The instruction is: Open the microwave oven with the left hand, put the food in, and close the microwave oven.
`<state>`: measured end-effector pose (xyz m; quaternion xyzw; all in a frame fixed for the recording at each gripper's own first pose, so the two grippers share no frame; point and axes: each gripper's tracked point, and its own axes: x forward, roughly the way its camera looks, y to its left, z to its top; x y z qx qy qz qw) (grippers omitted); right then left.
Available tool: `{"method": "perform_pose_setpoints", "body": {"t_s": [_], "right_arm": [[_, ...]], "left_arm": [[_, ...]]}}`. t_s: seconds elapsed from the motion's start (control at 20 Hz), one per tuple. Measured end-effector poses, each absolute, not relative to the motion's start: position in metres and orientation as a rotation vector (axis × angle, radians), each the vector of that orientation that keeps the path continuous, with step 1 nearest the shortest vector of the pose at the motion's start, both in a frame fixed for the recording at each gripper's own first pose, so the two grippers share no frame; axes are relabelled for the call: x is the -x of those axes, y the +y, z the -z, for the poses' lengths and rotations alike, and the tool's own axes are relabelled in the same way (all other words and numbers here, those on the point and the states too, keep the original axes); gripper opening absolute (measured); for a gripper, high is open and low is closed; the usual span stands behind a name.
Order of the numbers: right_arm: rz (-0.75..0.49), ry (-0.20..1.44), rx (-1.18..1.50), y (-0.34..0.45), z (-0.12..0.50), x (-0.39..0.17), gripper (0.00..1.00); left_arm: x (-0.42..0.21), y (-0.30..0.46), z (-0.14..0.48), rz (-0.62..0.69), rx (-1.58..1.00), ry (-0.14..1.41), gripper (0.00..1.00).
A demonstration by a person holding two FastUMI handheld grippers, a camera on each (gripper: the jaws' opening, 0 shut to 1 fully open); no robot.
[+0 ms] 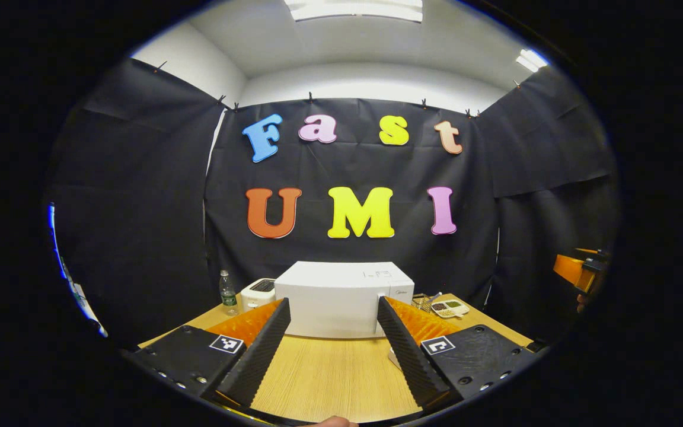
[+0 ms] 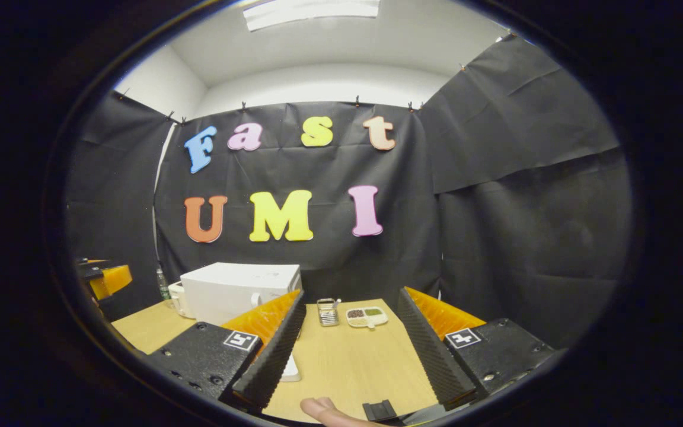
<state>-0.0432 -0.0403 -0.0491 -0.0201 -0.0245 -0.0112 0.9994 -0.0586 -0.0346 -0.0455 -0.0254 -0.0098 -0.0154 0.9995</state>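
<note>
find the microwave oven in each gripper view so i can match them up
Left gripper view: the microwave oven sits dead centre at the far end of the table, framed between that hand-held gripper's two fingers, door closed.
Right gripper view: the microwave oven sits left of centre, behind the left finger.
Shared landmark: the divided dish lies on the table to the right of the oven in both.

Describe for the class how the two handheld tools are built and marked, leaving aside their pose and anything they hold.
Each tool, left and right, has two long wedge-shaped fingers with ridged inner faces. Behind them sit flat black plates with screws, each carrying a square black-and-white marker. Ribbed orange bodywork backs the fingers. No cables are visible.
</note>
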Motion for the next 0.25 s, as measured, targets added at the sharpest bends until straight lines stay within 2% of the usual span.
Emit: {"method": "perform_pose_setpoints", "body": {"t_s": [0.25], "right_arm": [[-0.017, -0.07, 0.044, -0.025, 0.044, 0.059, 0.99]], "left_arm": [[0.088, -0.037, 0.04, 0.05, 0.053, -0.044, 0.93]]}}
